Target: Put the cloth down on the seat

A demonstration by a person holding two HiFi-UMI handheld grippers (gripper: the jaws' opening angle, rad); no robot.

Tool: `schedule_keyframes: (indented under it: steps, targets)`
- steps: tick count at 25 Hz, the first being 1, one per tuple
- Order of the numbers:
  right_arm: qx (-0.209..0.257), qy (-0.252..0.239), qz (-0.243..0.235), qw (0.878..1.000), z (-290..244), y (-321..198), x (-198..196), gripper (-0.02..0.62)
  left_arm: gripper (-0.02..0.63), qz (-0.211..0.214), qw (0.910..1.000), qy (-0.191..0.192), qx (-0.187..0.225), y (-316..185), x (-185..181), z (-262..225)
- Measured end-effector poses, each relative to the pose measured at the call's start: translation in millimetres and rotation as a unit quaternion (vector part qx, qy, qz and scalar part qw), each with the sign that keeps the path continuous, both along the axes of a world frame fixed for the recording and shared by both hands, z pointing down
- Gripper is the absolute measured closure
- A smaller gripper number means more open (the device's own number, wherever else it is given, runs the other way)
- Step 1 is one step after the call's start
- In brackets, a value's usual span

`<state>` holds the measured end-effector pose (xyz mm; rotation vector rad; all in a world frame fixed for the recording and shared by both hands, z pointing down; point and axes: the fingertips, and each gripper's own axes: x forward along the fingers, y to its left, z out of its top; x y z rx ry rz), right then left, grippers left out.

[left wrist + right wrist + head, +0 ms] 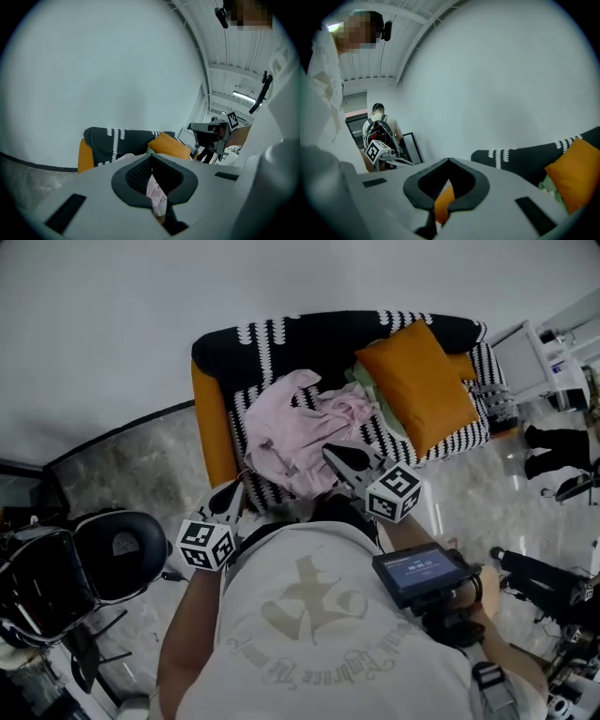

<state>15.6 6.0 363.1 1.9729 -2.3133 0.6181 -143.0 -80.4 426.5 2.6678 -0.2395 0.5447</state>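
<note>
So from the head view we get the whole layout: the pink cloth (300, 427) is lying crumpled on the seat of the sofa (281, 338), spread over the black-and-white patterned cover, just left of the orange cushion (417, 385). The left gripper (234, 491) sits at the front edge of the seat near the cloth's lower corner, and the right gripper (336, 457) hangs over the cloth's near side. What we can't read from up there is how the jaws stand, because it's all too small.

That's where the gripper views help. In the left gripper view the jaws are closed with the tips meeting, and a bit of pink shows through the loop between the pads. It looks to us like the cloth lying beyond them, not something pinched. That view also catches the right gripper off to the side with its marker cube. In the right gripper view it's the same story: jaws fully together, nothing in them, just a patch of orange showing through the gap.

The right gripper view also shows something the others don't: a second person with a backpack (380, 129) standing by the wall. Only the head view shows the black office chair (117, 554) on the floor to the left and the small screen (417, 573) mounted by the person's right arm.
</note>
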Motion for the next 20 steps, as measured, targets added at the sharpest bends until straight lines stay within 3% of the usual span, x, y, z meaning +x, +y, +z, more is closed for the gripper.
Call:
schedule_keyframes:
  steps: [7, 13, 15, 20]
  targets:
    - [-0.016, -0.005, 0.004, 1.000, -1.3, -15.9, 6.3, 0.580, 0.594, 0.013, 0.9998, -0.005, -0.012, -9.2, 19.2, -9.0]
    - [-0.018, 0.011, 0.022, 1.000, 63.3, -47.1, 39.1, 0.580, 0.594, 0.030, 0.9994, 0.008, -0.011, -45.8, 57.8, 56.1]
    - [-0.017, 0.013, 0.025, 0.999, 66.4, -54.0, 28.6, 0.580, 0.594, 0.033, 0.9994, 0.008, -0.009, -53.4, 47.3, 59.7]
    - [-0.010, 0.007, 0.024, 1.000, 23.6, -57.8, -32.5, 0.580, 0.594, 0.032, 0.9995, 0.001, 0.000, -57.8, -14.7, 12.0]
